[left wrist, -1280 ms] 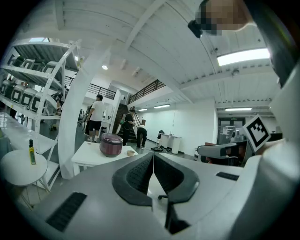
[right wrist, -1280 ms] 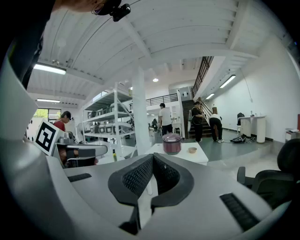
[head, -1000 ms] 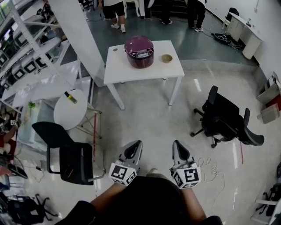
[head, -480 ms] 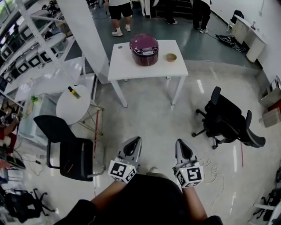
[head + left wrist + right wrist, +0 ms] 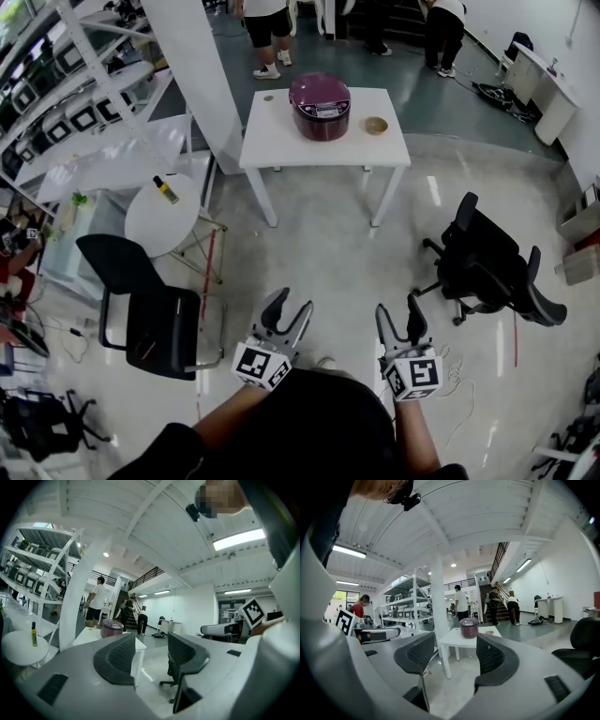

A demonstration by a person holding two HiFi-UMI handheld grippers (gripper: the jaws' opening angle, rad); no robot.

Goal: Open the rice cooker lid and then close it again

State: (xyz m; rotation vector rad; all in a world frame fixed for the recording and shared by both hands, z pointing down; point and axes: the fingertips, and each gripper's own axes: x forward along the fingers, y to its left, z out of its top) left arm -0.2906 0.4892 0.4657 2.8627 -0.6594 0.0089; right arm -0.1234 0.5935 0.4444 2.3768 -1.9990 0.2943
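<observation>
Only my head view shows left tool [image 5: 293, 300] and right tool [image 5: 397, 305] together: jaws just opening wide, empty, far from the closed rice cooker [image 5: 320, 106].

Rice cooker [image 5: 320, 94] panel unreadable; people [image 5: 265, 26] cropped by top edge

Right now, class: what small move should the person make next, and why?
Probably step forward toward the white table: the closed rice cooker sits well beyond reach. The left tool and right tool have just been opening, nothing between their jaws.
</observation>
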